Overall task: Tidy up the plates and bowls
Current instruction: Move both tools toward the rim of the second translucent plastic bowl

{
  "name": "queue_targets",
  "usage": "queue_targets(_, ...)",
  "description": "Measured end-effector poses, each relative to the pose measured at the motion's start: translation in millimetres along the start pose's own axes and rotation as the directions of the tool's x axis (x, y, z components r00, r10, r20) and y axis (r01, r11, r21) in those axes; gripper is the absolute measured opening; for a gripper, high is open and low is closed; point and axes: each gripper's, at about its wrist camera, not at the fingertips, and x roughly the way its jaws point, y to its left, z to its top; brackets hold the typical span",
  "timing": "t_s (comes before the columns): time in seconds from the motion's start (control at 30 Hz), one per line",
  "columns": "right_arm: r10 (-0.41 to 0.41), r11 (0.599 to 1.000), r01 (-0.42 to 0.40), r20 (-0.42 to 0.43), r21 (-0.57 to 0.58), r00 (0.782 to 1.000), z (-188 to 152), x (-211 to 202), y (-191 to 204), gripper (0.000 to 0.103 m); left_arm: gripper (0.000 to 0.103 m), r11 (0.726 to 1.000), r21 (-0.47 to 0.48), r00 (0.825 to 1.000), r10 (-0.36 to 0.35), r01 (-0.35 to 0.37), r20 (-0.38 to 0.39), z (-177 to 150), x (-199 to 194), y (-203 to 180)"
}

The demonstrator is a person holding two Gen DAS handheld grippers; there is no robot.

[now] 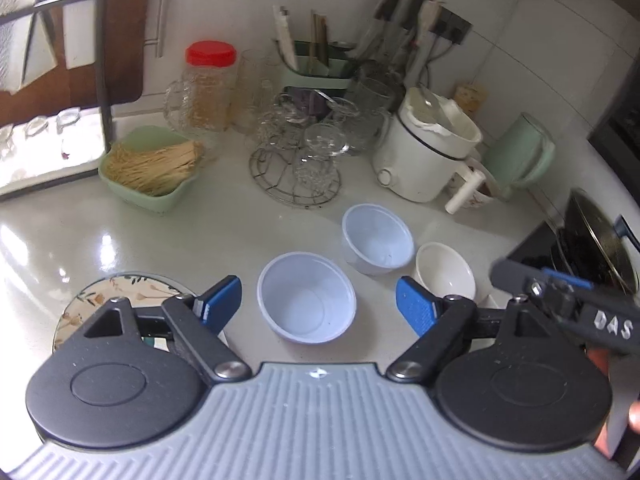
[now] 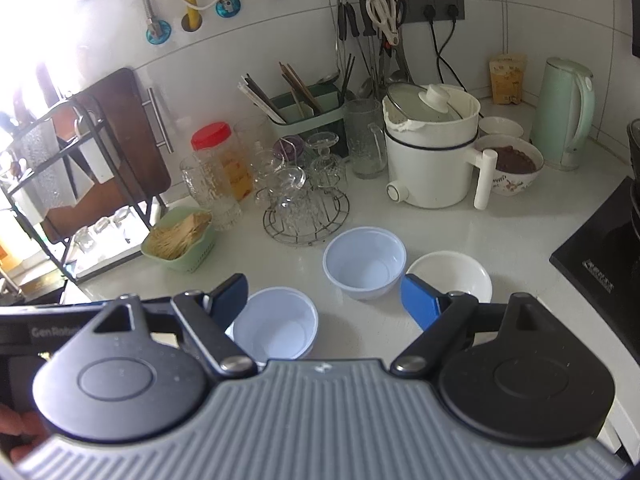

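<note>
While both tools gape empty, the left tool point(image 1: 319, 304) hides half the floral plate point(image 1: 92, 300).

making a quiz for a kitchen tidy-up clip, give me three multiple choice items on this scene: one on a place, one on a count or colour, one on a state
1. Where is the floral plate?
A. beside the kettle
B. under the left gripper's left jaw
C. on the wire rack

2. How many pale blue bowls stand on the counter?
A. one
B. two
C. four

3. How do the right gripper's jaws stand?
A. open, holding nothing
B. shut on a bowl
C. shut on a plate

Key:
1 B, its rim shows beneath that jaw.
2 B, a near bowl and a far bowl, plus one white bowl.
3 A, the blue pads stand wide apart, pressing on nothing.
</note>
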Motion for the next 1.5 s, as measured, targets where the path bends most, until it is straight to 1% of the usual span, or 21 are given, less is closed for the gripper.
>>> queue_targets(0.03, -0.010, 1.000, 0.010, -0.004, 0.001, 1.000, -1, 1, 0, 0.085, 0.087, 1.000, -0.020, 1.000, 0.009, -0.009, 0.000, 0, 2, 1)
queue_targets(0.1, -0.027, 1.000, 0.027, -0.015, 0.014, 1.000, -3, 3, -3, 0.085, 0.087, 0.999, -0.035, 1.000, -0.011, 0.011, -0.015, 2, 7, 2)
queue_targets(0.2, -0.022, 0.998, 0.024, -0.039, 0.054, 0.999, -3, 6, -11, 0.085, 0.087, 0.999, -0.040, 0.999, -0.019, 0.018, -0.029, 4, 15, 2)
queue_targets(0.37, -0.041, 0.997, 0.044, -0.060, 0.056, 0.997, 0, 22, -20, 0.085, 0.087, 0.998, -0.060, 0.998, -0.030, 0.026, -0.061, 10, 38, -1)
queue_targets(0.43, -0.032, 0.998, 0.036, -0.063, 0.059, 0.997, 4, 28, -24, 0.085, 0.087, 0.997, -0.073, 0.996, -0.045, 0.040, -0.073, 14, 49, -3)
queue_targets(0.57, -0.027, 0.998, 0.032, -0.072, 0.061, 0.997, 13, 47, -37, 0.085, 0.087, 0.995, -0.072, 0.989, -0.072, 0.063, -0.131, 29, 75, -9)
queue_targets(0.67, -0.027, 0.997, 0.032, -0.087, 0.064, 0.996, 21, 63, -46, 0.085, 0.087, 0.996, -0.079, 0.987, -0.064, 0.053, -0.145, 39, 96, -12)
queue_targets(0.77, -0.027, 0.997, 0.036, -0.124, 0.072, 0.992, 29, 80, -58, 0.085, 0.087, 0.992, -0.118, 0.984, -0.072, 0.053, -0.165, 49, 118, -13)
queue_targets(0.87, -0.038, 0.998, 0.044, -0.149, 0.038, 0.988, 34, 97, -65, 0.085, 0.087, 0.990, -0.129, 0.980, -0.072, 0.048, -0.184, 57, 139, -19)
queue_targets(0.97, -0.059, 0.997, 0.049, -0.165, -0.065, 0.984, 41, 115, -65, 0.084, 0.087, 0.990, -0.131, 0.977, -0.077, 0.052, -0.198, 60, 157, -24)
queue_targets(1.0, -0.055, 0.996, 0.042, -0.177, -0.079, 0.983, 44, 122, -67, 0.084, 0.087, 0.990, -0.131, 0.975, -0.072, 0.046, -0.208, 60, 165, -26)
queue_targets(1.13, -0.013, 0.998, -0.003, -0.233, -0.069, 0.972, 56, 150, -76, 0.084, 0.087, 0.985, -0.169, 0.969, -0.069, 0.029, -0.235, 61, 191, -28)
queue_targets(1.17, -0.007, 0.998, -0.009, -0.241, -0.067, 0.970, 57, 158, -78, 0.083, 0.086, 0.985, -0.169, 0.969, -0.074, 0.034, -0.237, 61, 196, -30)
queue_targets(1.2, 0.001, 0.998, -0.018, -0.248, -0.066, 0.969, 58, 164, -80, 0.077, 0.086, 0.986, -0.160, 0.968, -0.077, 0.039, -0.240, 62, 201, -32)
queue_targets(1.3, 0.016, 0.998, -0.034, -0.272, -0.061, 0.962, 59, 180, -87, 0.068, 0.086, 0.986, -0.156, 0.968, -0.095, 0.060, -0.233, 65, 214, -35)
queue_targets(1.37, 0.023, 0.998, -0.038, -0.285, -0.047, 0.958, 58, 189, -92, 0.066, 0.085, 0.987, -0.151, 0.968, -0.087, 0.052, -0.235, 67, 225, -38)
queue_targets(1.4, 0.027, 0.998, -0.043, -0.292, -0.048, 0.956, 57, 194, -94, 0.063, 0.084, 0.988, -0.150, 0.968, -0.080, 0.045, -0.236, 68, 230, -39)
queue_targets(1.47, 0.020, 0.998, -0.036, -0.305, -0.045, 0.952, 55, 205, -99, 0.060, 0.077, 0.986, -0.162, 0.966, -0.081, 0.041, -0.244, 69, 240, -40)
queue_targets(1.5, 0.019, 0.999, -0.033, -0.313, -0.039, 0.950, 53, 210, -101, 0.056, 0.074, 0.985, -0.165, 0.965, -0.082, 0.041, -0.248, 70, 244, -41)
